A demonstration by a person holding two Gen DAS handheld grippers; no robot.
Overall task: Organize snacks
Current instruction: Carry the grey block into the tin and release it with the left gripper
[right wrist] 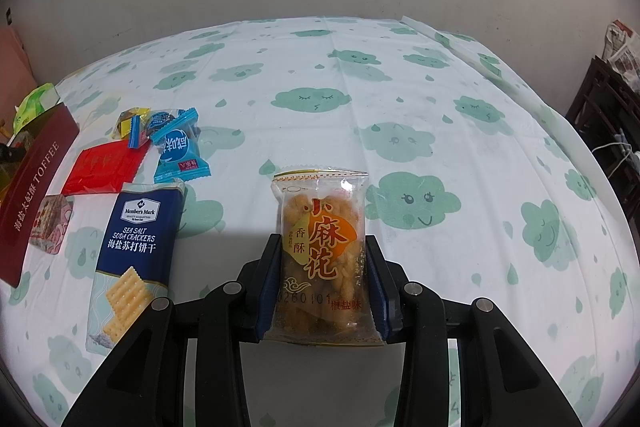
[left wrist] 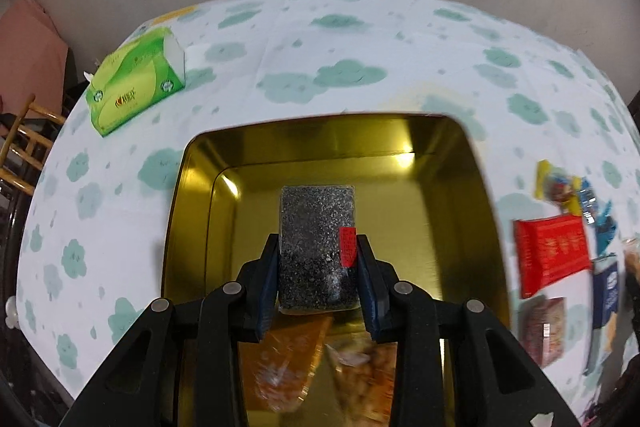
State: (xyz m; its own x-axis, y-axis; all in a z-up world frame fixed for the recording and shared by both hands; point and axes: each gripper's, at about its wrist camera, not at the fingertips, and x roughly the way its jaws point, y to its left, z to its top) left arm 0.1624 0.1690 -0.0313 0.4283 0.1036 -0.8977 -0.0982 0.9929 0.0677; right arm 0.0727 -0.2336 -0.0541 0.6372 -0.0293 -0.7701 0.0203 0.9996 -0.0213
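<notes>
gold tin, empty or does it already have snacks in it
Not empty: the gold tin already holds two orange snack packets at its near end.

The tin [left wrist: 452, 163] is polished gold metal, mirror-glossy inside. The speckled black snack bar [left wrist: 316, 239] and the twist-snack bag [right wrist: 322, 247] wear clear, shiny plastic film. The cloud-print cloth [right wrist: 400, 107] on the worktop looks smooth and matt.
</notes>
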